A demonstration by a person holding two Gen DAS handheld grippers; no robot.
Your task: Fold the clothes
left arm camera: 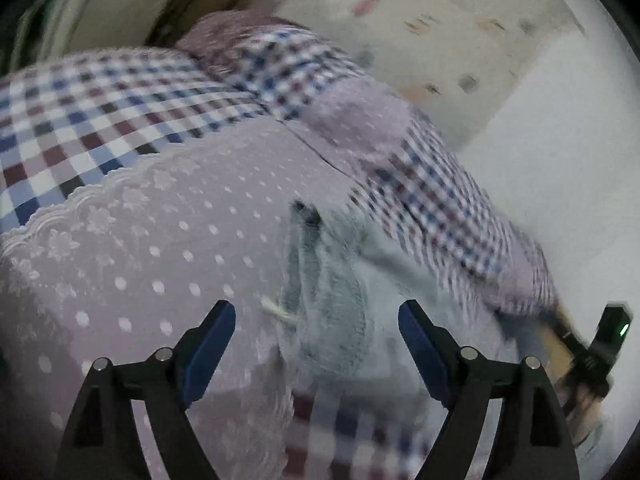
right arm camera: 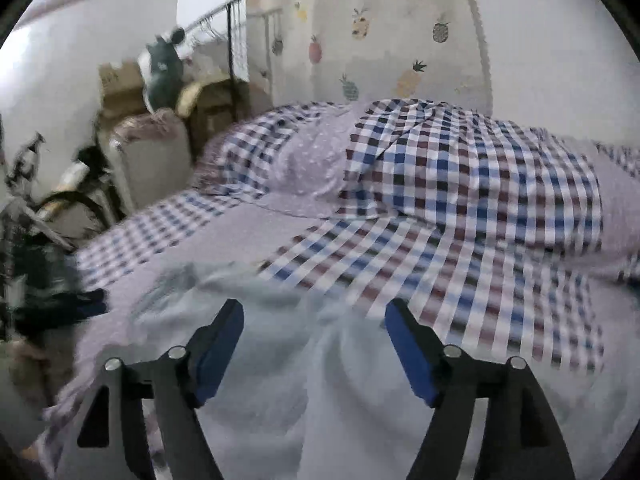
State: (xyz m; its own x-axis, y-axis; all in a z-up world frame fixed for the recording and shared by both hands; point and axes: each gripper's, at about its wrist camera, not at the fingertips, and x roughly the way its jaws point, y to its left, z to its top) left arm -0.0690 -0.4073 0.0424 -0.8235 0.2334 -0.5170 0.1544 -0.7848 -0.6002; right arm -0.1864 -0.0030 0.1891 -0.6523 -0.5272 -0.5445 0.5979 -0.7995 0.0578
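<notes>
A pale blue-grey fleecy garment (left arm camera: 340, 300) lies bunched on the bed, with a white drawstring (left arm camera: 280, 312) at its left edge. My left gripper (left arm camera: 318, 320) hovers open just above it, nothing between its blue pads. In the right wrist view the same pale garment (right arm camera: 320, 360) spreads flat under my right gripper (right arm camera: 314, 320), which is also open and holds nothing. The other gripper's black body with a green light (left arm camera: 600, 344) shows at the right edge of the left wrist view.
The bed carries a lilac dotted cover (left arm camera: 160, 260) and a blue, maroon and white checked quilt (right arm camera: 460, 200). A pineapple-print curtain (right arm camera: 380, 40) hangs behind. Boxes, a plush toy (right arm camera: 160, 72) and a metal rack (right arm camera: 232, 40) crowd the far left.
</notes>
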